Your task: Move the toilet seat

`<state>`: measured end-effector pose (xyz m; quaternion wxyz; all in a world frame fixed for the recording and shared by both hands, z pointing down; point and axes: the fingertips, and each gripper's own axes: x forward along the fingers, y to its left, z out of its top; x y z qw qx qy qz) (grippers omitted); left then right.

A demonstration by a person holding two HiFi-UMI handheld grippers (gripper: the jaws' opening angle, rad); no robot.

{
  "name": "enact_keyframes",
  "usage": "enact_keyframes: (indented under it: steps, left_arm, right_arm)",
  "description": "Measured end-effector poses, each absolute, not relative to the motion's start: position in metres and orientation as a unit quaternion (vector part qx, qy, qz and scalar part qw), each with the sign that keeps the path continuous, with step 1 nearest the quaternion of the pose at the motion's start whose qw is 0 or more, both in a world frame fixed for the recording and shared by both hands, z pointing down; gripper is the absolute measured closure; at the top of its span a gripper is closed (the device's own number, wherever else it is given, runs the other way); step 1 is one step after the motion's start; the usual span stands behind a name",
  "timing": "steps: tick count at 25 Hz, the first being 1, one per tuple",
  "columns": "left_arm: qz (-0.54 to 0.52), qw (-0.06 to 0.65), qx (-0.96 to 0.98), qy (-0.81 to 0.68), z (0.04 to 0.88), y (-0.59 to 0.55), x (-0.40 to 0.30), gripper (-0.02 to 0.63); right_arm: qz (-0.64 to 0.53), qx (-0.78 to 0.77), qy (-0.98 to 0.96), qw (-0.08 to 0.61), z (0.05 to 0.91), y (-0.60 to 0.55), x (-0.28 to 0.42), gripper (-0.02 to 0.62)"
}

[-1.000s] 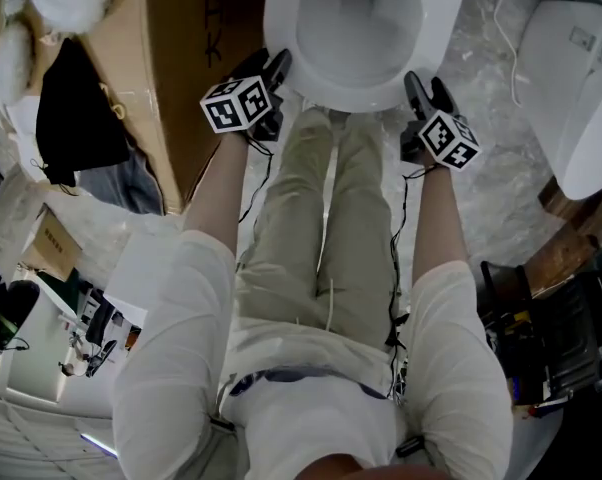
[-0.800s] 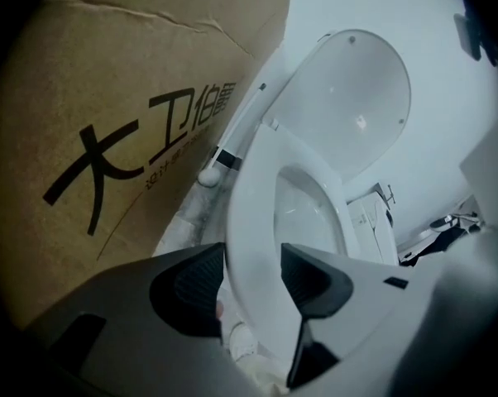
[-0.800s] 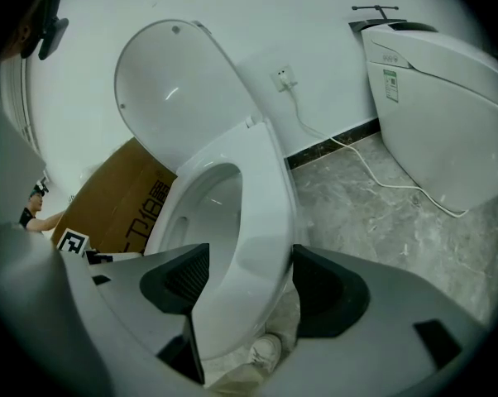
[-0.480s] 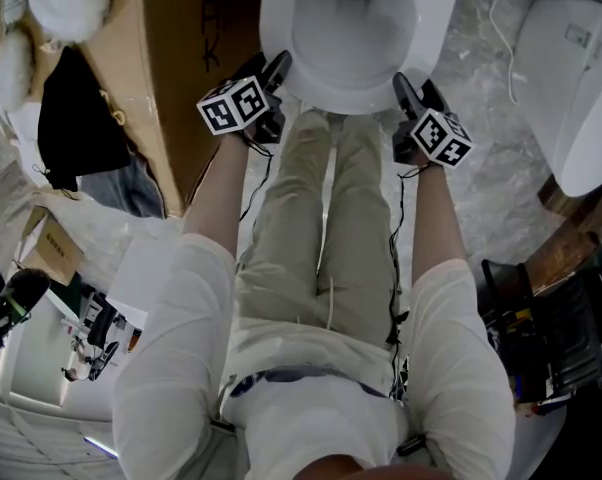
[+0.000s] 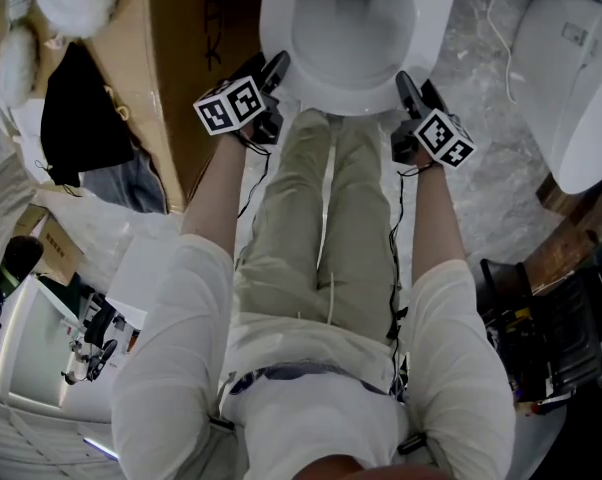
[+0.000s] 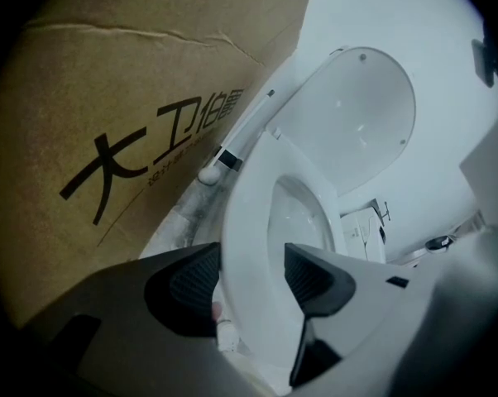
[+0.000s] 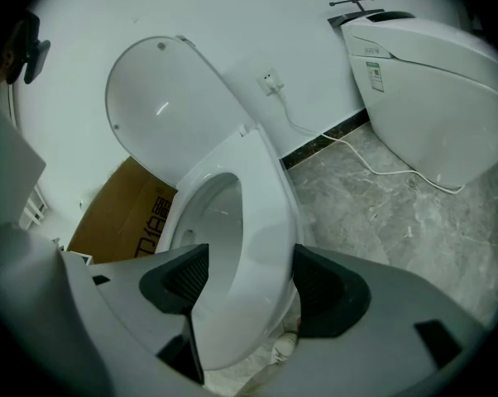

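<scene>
White seat (image 5: 277, 18) (lid (image 7: 162, 106) raised), frame top: left claw (image 5: 275, 66), jaws just opened, straddles left rim without gripping; right claw (image 5: 411, 84) likewise open astride right rim.

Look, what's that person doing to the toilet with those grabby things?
A person stands over a toilet with a claw in each hand. The left claw and right claw each straddle one side of the toilet seat, which lies down flat with the lid raised. The left claw's jaws have just been opening, the seat rim between them. Neither claw seems to squeeze it right now.
</scene>
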<state>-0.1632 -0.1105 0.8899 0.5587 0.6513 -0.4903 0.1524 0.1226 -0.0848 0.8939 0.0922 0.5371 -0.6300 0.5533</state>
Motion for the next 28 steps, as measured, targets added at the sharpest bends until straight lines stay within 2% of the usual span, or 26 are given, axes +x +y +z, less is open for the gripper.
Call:
enact_keyframes:
  steps: [28]
  left_arm:
    - [0.118,0.569,0.662,-0.473,0.797,-0.123,-0.163,0.367]
  right_arm:
    - [0.580,0.537,-0.613,0.021,0.800,-0.098,0.130,0.281]
